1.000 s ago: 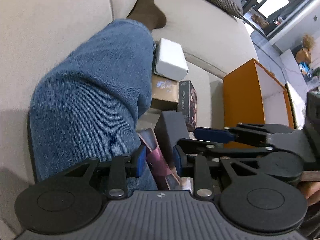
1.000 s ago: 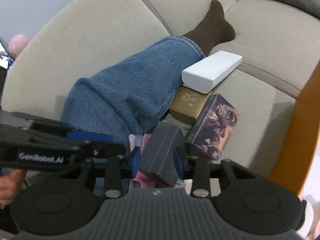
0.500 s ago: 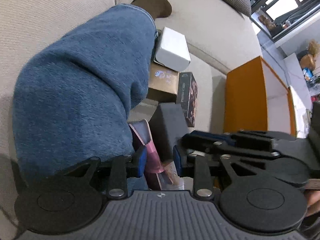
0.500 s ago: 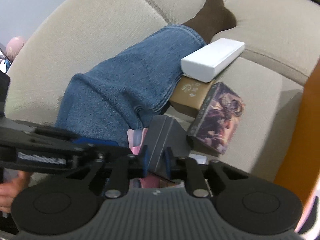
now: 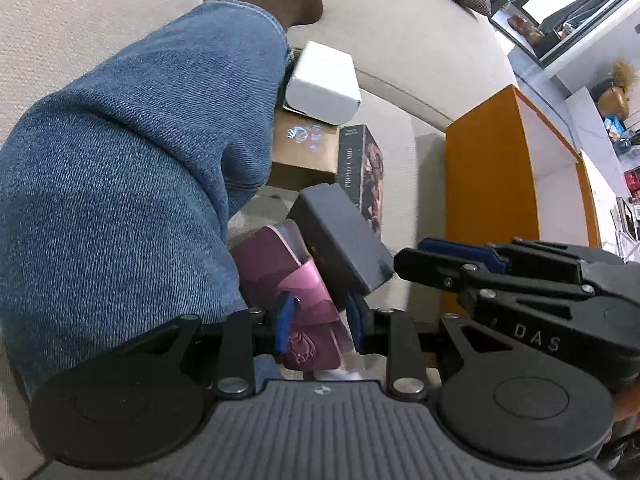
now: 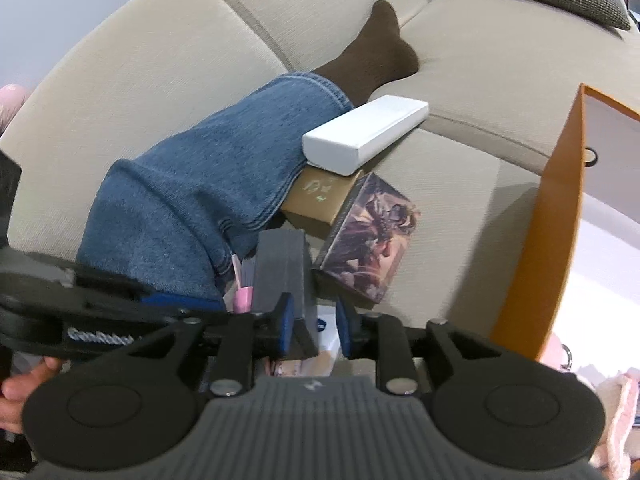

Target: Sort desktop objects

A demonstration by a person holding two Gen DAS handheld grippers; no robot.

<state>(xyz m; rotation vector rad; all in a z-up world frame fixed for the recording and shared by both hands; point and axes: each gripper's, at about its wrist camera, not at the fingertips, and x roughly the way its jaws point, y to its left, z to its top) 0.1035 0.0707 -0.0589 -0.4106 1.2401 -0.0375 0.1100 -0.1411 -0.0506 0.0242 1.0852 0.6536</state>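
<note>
Boxes lay piled on the beige sofa (image 6: 160,92) against a person's jeaned leg (image 5: 132,184), wedged there so they stayed put. At two o'clock an orange bag (image 5: 480,184) stood open, likely their destination. One illustrated box (image 5: 362,176) read "PHOTO CARD". The left gripper (image 5: 320,320) pinched a pink case (image 5: 296,280). The right gripper (image 6: 314,326), lettered "DAS", was opening its jaws, one pad touching the grey box (image 6: 280,276) between them.

Right gripper (image 6: 312,330) reopening around grey box (image 6: 282,268)
</note>
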